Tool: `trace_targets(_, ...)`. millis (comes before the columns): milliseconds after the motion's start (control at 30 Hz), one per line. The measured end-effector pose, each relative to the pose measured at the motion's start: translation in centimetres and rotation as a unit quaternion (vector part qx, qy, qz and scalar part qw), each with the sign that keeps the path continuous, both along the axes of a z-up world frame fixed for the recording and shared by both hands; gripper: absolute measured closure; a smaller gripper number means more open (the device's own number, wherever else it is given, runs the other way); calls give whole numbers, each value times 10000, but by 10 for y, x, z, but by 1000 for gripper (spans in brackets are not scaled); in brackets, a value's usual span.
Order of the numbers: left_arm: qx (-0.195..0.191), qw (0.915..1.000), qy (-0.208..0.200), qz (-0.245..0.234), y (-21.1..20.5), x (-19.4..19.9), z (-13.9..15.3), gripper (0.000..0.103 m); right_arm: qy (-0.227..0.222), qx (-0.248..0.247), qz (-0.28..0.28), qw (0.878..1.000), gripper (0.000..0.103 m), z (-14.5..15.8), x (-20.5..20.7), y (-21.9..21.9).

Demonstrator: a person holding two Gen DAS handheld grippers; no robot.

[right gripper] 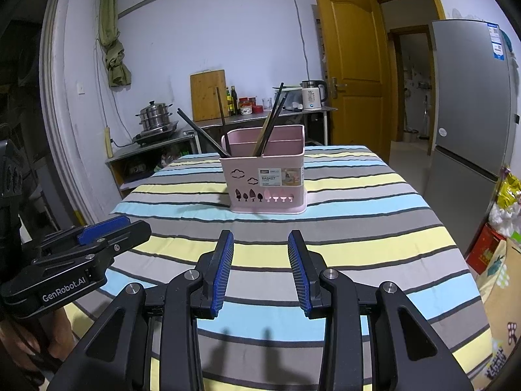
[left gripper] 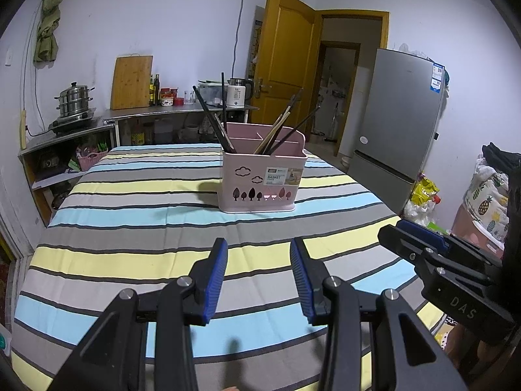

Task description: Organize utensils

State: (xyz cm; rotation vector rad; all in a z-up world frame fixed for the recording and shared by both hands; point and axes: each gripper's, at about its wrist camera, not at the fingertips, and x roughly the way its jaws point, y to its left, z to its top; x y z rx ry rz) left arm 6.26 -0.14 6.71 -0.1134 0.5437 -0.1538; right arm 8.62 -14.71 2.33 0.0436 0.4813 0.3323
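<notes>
Pink plastic, pierced with cloud and tree cut-outs and carrying a label that reads BASKET, makes up the utensil basket (left gripper: 260,179) that stands upright on the striped tabletop (left gripper: 130,228), well ahead of both pairs of fingers and roughly in line with the gap between each pair. Dark chopsticks (left gripper: 208,114) lean out of its left compartment, tilting away to the left, while a second bundle of chopsticks (left gripper: 283,127), some pale wood and some dark, leans to the right from the compartment beside it. The left gripper (left gripper: 259,280) hovers low over the near stripes of the cloth with its blue-padded fingers (left gripper: 216,280) spread apart and nothing between them. The right gripper (right gripper: 260,273) sits beside it in the same posture, its ribbed blue fingers (right gripper: 223,273) likewise parted and empty; its fingers cast two small shadows on the cloth just below them. In the left wrist view the right gripper shows at the right edge, marked DAS on its side; in the right wrist view the left gripper appears at the left edge, marked GenRobot.AI. Far beyond the fingers, past the basket, a steel counter (right gripper: 260,115) along the wall carries a wooden cutting board (right gripper: 207,96), a stacked steamer pot (right gripper: 154,115) and a white kettle (right gripper: 312,96). Farther right stand a yellow-brown door (right gripper: 355,65) and a grey fridge (right gripper: 469,97).
</notes>
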Motion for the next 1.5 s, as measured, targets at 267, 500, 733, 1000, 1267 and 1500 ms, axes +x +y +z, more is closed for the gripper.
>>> trace_targets(267,25,10000,-7,0,0,-1,1,61,6,-3,2,10000,67,0,-1,0)
trace_targets(500,24,10000,-7,23,0,-2,0,61,20,-18,9,10000,67,-1,-2,2)
trace_targets(733,30,10000,-12,43,1,-3,-2,61,29,-24,6,10000,67,0,-4,2)
trace_targets(1000,19,10000,-7,68,3,-3,-3,61,38,-35,16,10000,67,0,-6,2)
trace_targets(1267,138,9998,-70,98,-1,-5,-3,61,43,-45,14,10000,67,-1,-7,3)
trace_targets(1500,208,9997,-72,121,-3,-4,-5,61,38,-43,17,10000,67,-1,-7,3)
